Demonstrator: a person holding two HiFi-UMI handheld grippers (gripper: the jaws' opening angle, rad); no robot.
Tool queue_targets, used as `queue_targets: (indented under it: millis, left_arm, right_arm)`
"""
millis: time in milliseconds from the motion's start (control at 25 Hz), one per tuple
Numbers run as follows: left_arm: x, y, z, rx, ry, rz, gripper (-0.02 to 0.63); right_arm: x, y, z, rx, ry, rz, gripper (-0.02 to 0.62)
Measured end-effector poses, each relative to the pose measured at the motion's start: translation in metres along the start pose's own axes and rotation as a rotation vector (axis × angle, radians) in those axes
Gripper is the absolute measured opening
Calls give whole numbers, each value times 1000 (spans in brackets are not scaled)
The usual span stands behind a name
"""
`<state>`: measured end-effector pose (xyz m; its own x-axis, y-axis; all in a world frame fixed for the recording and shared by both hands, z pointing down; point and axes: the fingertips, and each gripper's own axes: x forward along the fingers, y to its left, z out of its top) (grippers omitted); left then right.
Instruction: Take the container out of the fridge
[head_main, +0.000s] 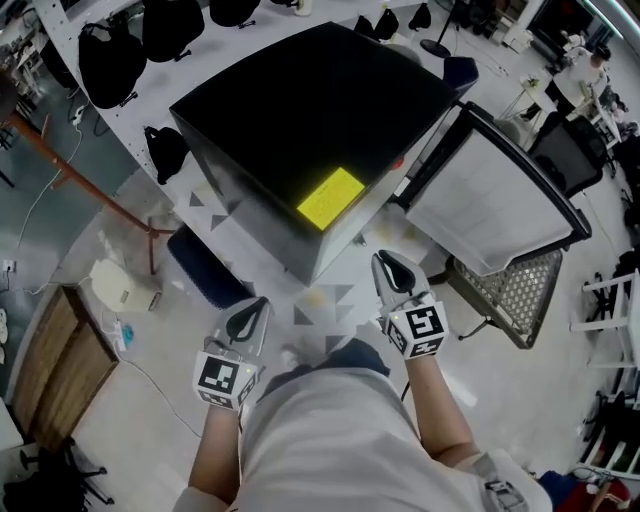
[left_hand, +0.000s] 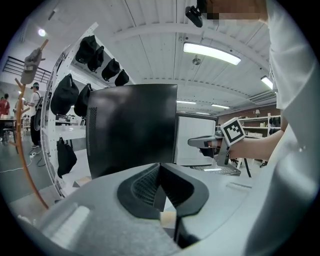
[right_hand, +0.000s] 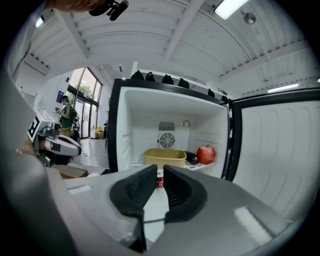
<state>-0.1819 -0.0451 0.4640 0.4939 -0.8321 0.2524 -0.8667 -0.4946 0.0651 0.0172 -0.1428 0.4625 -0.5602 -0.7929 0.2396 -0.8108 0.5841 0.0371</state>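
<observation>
The black fridge (head_main: 310, 130) stands in front of me with its door (head_main: 490, 200) swung open to the right. In the right gripper view a shallow yellow container (right_hand: 165, 157) sits on the fridge shelf, beside a dark item and a red apple (right_hand: 205, 154). A red can (right_hand: 160, 181) shows lower down, through the jaw gap. My right gripper (right_hand: 159, 167) points at the container from well outside the fridge, with a narrow gap between its jaws and nothing in it. My left gripper (left_hand: 160, 165) faces the fridge's black side (left_hand: 132, 127), jaws together and empty. In the head view both grippers (head_main: 258, 305) (head_main: 385, 262) hover near my body.
A wire mesh chair (head_main: 515, 290) stands under the open door. A wooden coat stand (head_main: 90, 190) and black bags on a white wall (head_main: 110, 60) are to the left. A dark blue object (head_main: 205, 265) and a wooden box (head_main: 50, 360) lie on the floor.
</observation>
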Motion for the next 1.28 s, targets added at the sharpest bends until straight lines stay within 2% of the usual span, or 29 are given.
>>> queue_targets:
  millis: [280,560,840,1000,1280]
  left_arm:
    - [20,9,2,-26,21,82,8]
    - [35,16,5,-54,41,200,8]
    - [45,17,6,-76,52,283,8]
    - [46,18,6,-88,56,322,8]
    - [46,20,3,-103,63,369,9]
  right_arm:
    - [46,-37,10,-9,-8,27,41]
    - [93,-67,13,20,-18,72,43]
    - [130,-83,12,49,-15,110,74]
    - [146,-91,12,84,-18,114,103]
    - [169,-96,11,187,-16,127,106]
